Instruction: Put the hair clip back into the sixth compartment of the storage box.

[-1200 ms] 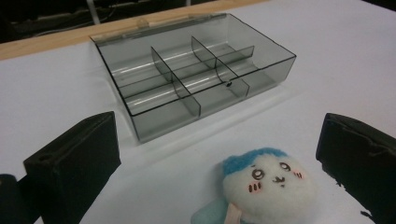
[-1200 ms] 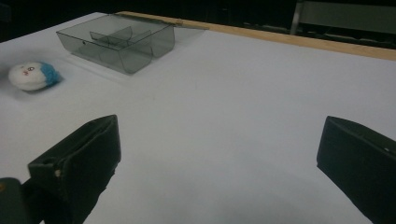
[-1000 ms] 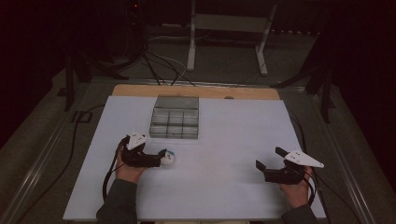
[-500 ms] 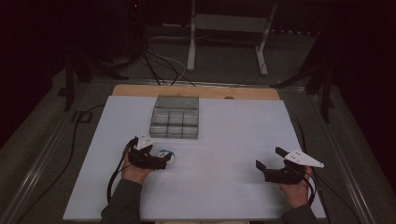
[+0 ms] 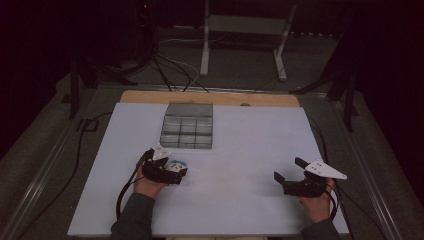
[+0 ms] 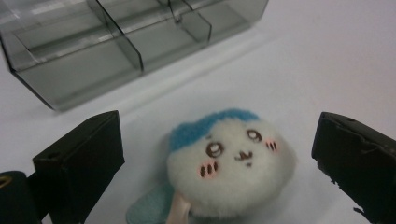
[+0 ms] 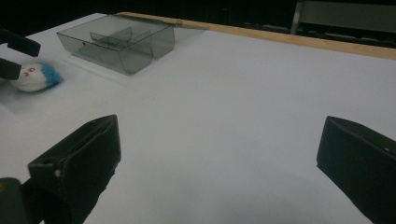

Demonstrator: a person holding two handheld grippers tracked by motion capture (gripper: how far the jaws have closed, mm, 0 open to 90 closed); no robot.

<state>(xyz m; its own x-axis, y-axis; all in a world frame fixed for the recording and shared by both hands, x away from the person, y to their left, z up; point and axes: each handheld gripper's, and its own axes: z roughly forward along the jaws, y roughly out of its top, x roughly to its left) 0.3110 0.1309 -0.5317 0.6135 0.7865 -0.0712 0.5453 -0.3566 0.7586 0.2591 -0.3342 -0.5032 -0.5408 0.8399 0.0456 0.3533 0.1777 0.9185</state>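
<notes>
A small white plush toy with a blue tuft and a drawn face (image 6: 231, 163) lies on the white table, just in front of a clear grey divided box (image 6: 70, 79). My left gripper (image 6: 219, 123) is open around it. The black jaws stand on either side and have just been closing a little, but neither touches the toy. In the high view the left gripper (image 5: 172, 171) sits at the plush toy (image 5: 177, 163), below the box (image 5: 188, 106). My right gripper (image 5: 288, 168) rests open and empty at the table's right; its own view (image 7: 219, 126) shows bare table between the jaws.
The white table top (image 5: 250, 145) has a wooden strip along its far edge (image 5: 210, 98). Cables trail off the table's left and right sides. A metal stand (image 5: 240, 30) is on the floor beyond. From the right gripper's camera the toy (image 7: 35, 77) and the box (image 7: 121, 44) appear far left.
The left gripper has edged right toward the toy, which now lies between its jaws. The right gripper has kept still.
</notes>
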